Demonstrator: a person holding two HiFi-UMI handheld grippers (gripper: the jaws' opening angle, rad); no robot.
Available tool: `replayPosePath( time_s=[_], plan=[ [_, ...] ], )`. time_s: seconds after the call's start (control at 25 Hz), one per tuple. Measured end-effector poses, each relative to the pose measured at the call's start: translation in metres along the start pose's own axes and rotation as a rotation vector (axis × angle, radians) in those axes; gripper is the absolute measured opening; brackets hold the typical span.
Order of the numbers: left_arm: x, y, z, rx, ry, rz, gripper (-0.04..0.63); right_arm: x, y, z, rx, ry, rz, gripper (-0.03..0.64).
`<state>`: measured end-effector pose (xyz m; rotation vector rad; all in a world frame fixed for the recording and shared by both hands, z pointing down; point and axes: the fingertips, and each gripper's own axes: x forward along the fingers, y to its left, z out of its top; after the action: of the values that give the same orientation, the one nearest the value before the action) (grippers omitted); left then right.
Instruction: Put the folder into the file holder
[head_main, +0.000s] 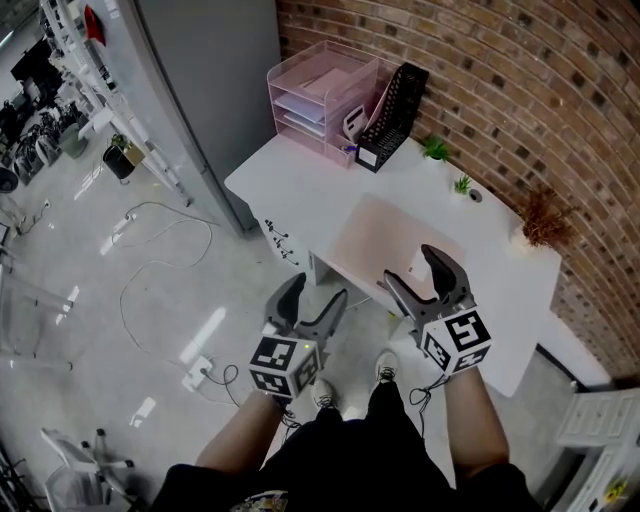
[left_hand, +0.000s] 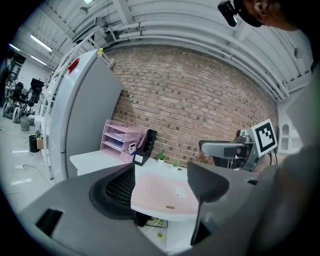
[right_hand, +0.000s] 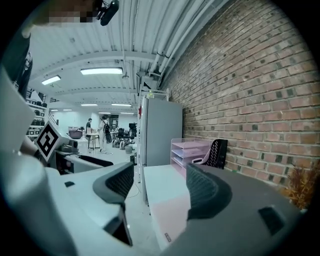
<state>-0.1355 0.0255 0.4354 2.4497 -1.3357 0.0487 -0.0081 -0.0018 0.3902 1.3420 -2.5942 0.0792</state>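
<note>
Reach-for-folder step, nothing gripped yet, both tongs open.
Left tongs (head_main: 313, 300) and right tongs (head_main: 420, 280): jaws apart, empty. One pink folder (head_main: 385, 240) lies flat on the near end of the table (head_main: 290, 170), well apart from the one black file holder (head_main: 392, 112) beside one pink tray stack (head_main: 315, 95). Two small plants (head_main: 436, 149). Next, probably: pinch the folder edge, lift, stand it upright.

Worktop: white rectangular worktop (head_main: 270, 175), long side against the wall.
Trays: translucent pink plastic letter-tray stack (head_main: 318, 100), at the worktop's far corner.
Plants: small green potted plant (head_main: 435, 149); smaller green potted sprout (head_main: 462, 184); dried brown sprig in white pot (head_main: 545, 220).
Wall: red-brown brick wall (head_main: 520, 90).
Floor: glossy pale floor (head_main: 60, 300), with a loose white cable (head_main: 160, 250).
</note>
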Motion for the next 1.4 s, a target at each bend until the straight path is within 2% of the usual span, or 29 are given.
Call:
replayPosePath(
  time_s=[0.24, 0.64, 1.0, 1.4],
  plan=[
    [0.019, 0.0, -0.01, -0.051, 0.019, 0.039, 0.313, 0.016, -0.02, -0.007, 0.001, 0.026, 0.061, 0.339],
    [0.064, -0.01, -0.021, -0.108, 0.032, 0.147, 0.313, 0.047, -0.079, -0.029, -0.013, 0.091, 0.19, 0.342],
    [0.104, -0.014, -0.048, -0.159, 0.062, 0.242, 0.313, 0.076, -0.123, -0.072, -0.008, 0.196, 0.311, 0.359],
    [0.135, -0.013, -0.078, -0.22, 0.13, 0.333, 0.314, 0.105, -0.162, -0.128, 0.058, 0.313, 0.409, 0.374]
  ],
)
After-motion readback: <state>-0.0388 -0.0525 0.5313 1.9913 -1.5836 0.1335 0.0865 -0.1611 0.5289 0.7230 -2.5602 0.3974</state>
